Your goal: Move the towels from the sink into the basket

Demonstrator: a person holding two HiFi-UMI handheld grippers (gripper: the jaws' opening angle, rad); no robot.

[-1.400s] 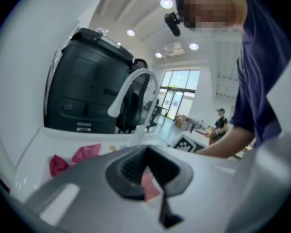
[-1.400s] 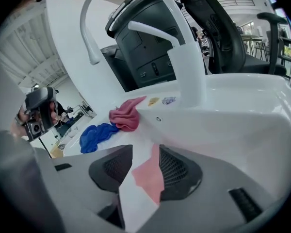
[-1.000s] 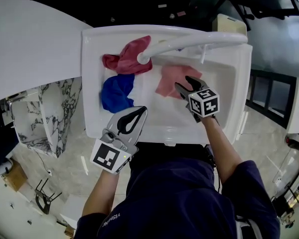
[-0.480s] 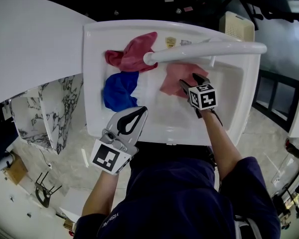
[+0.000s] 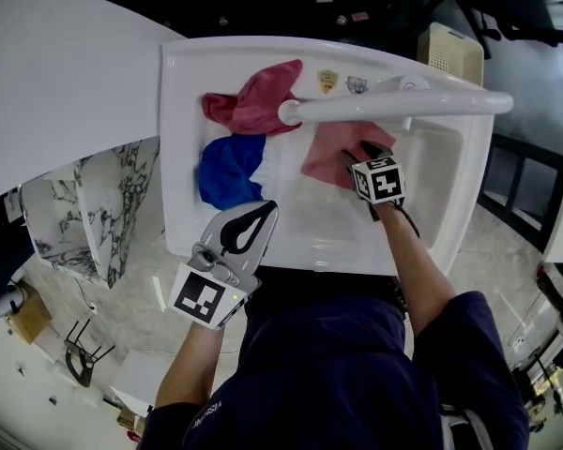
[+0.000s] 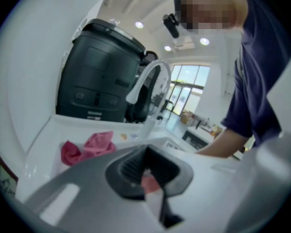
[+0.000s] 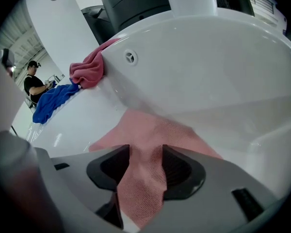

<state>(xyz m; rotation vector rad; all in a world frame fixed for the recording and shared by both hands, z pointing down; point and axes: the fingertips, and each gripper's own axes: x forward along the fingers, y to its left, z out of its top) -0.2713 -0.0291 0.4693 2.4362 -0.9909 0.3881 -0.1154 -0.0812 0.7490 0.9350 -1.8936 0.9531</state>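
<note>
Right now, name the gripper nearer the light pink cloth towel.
Right. Right gripper, fingers just closing, straddles the light pink cloth towel; left gripper hovers at the white sink's front.

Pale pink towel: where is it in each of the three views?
Head view: pale pink towel in the sink, right of centre, at the right gripper.
Left gripper view: probably the pink patch seen through the jaws, low centre.
Right gripper view: towel lower centre, between the open jaws.
Shared landmark: dark pink towel, up-left of it in each.

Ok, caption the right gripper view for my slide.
Right gripper, open jaws just narrowing, straddles the pink towel lying in the white sink.
</note>
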